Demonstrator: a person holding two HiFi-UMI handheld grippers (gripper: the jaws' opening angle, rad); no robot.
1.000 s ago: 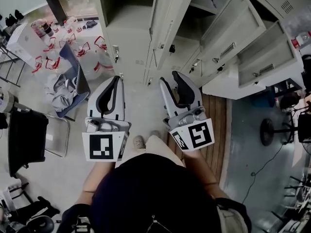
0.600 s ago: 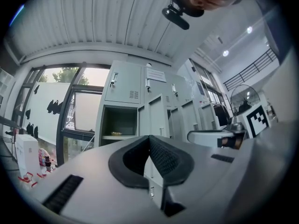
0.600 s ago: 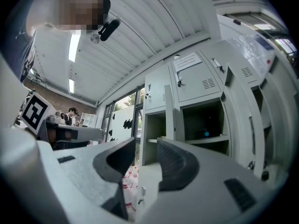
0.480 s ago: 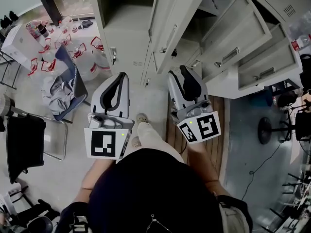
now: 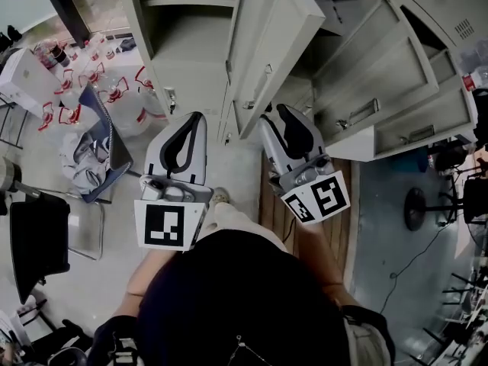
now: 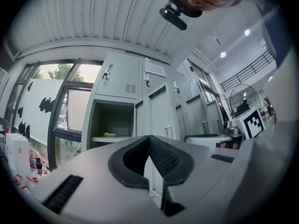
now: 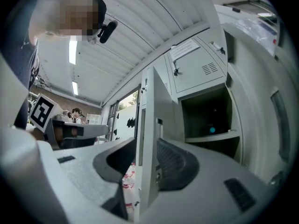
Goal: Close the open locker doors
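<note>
Right gripper (image 7: 147,143): holding jaws apart, lining gap on edge of open locker door (image 7: 150,101), likely for swinging it shut.
Left gripper (image 6: 149,138): tips pinched together, empty, idling.
Other doors (image 5: 374,67): hanging open on right.

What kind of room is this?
Likely a locker area in a workshop or lab: grey metal lockers with doors open, water jugs on the floor, a black chair nearby.

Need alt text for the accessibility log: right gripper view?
Open tongs frame the edge of an open grey locker door, upright between them. Right of it, a dark open locker compartment with a shelf, under a closed vented door.
</note>
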